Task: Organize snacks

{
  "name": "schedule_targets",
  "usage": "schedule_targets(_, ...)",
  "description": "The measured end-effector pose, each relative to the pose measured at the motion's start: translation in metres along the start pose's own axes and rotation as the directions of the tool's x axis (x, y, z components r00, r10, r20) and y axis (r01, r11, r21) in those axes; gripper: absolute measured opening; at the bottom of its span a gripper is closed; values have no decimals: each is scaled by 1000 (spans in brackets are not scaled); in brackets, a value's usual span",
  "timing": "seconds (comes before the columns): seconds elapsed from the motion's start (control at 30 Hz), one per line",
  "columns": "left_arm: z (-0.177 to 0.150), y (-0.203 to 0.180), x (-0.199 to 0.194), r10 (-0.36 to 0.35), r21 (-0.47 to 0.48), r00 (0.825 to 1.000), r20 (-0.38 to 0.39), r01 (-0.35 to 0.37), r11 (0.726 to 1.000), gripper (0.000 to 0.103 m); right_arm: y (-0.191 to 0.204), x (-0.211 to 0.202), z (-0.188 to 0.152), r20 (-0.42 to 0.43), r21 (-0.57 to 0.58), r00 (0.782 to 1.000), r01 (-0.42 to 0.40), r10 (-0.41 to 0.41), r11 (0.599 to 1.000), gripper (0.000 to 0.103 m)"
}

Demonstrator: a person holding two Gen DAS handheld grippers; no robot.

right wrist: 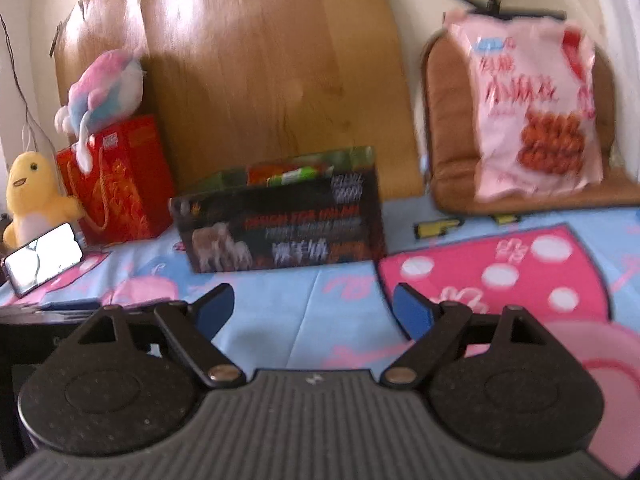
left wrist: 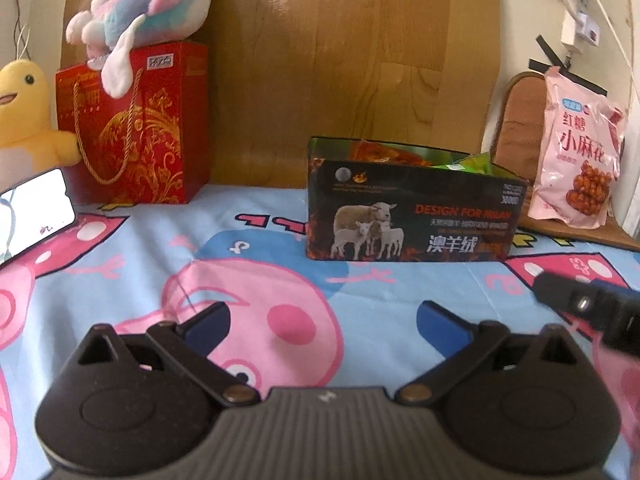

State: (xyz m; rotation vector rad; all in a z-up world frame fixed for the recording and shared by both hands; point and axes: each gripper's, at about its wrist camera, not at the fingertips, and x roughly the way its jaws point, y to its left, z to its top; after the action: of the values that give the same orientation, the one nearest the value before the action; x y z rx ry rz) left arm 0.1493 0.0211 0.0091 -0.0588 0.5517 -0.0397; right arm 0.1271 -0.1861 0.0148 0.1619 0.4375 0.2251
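Observation:
A black cardboard box point(left wrist: 412, 216) printed with sheep stands on the cartoon bedsheet point(left wrist: 256, 256), with orange and green snack packets point(left wrist: 404, 156) showing over its rim. A pink snack bag point(left wrist: 576, 148) leans upright on a brown cushion at the right. My left gripper point(left wrist: 324, 320) is open and empty, low over the sheet in front of the box. In the right wrist view the box point(right wrist: 280, 220) is ahead to the left and the pink bag point(right wrist: 532, 108) is ahead to the right. My right gripper point(right wrist: 314, 308) is open and empty; its tip point(left wrist: 576, 300) shows at the left view's right edge.
A red gift bag point(left wrist: 132, 124) with a pink plush fish point(left wrist: 148, 12) on top stands at the back left, beside a yellow plush duck point(left wrist: 24, 116). A lit phone point(left wrist: 32, 212) leans at the left. A wooden board point(left wrist: 344, 60) backs the bed; a brown cushion point(right wrist: 452, 128) sits right.

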Motion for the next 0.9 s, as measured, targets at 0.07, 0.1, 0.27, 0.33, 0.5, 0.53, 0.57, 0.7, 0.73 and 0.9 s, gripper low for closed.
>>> schedule_targets(0.07, 0, -1, -1, -1, 8, 1000, 3, 1, 1000, 103, -6, -6, -1, 34, 37, 999, 0, -1, 999, 89)
schedule_targets(0.1, 0, -1, -1, -3, 8, 1000, 2, 3, 1000, 103, -9, -6, 0, 34, 55, 999, -9, 8, 998, 89)
schedule_targets(0.27, 4, 2, 10, -37, -9, 997, -64, 37, 999, 103, -8, -4, 0, 23, 59, 999, -30, 28, 998, 89)
schedule_targets(0.33, 9, 0, 20, -43, 18, 995, -93, 45, 999, 103, -8, -3, 0, 20, 59, 999, -43, 41, 997, 89)
schedule_targets(0.5, 12, 0, 29, -35, 53, 996, -78, 39, 998, 103, -12, 0, 1, 9, 76, 998, -56, 56, 996, 89)
schedule_targets(0.53, 11, -1, 25, -32, 56, 998, -59, 35, 998, 103, -12, 0, 1, 9, 75, 998, -59, 58, 995, 89)
schedule_targets(0.57, 10, -1, 21, -26, 64, 999, -33, 28, 998, 103, -11, 0, 1, 7, 74, 998, -61, 61, 995, 89)
schedule_targets(0.7, 7, -9, 12, -28, 115, 1000, 8, 27, 993, 103, -11, 0, 1, -1, 68, 998, -70, 70, 995, 89)
schedule_targets(0.73, 8, -9, 13, -29, 111, 1000, 5, 28, 993, 103, -10, 0, 1, -1, 66, 997, -71, 72, 995, 89)
schedule_targets(0.9, 9, -1, 15, -30, 65, 1000, -8, 30, 997, 103, -11, 0, 1, -1, 64, 997, -73, 73, 995, 89)
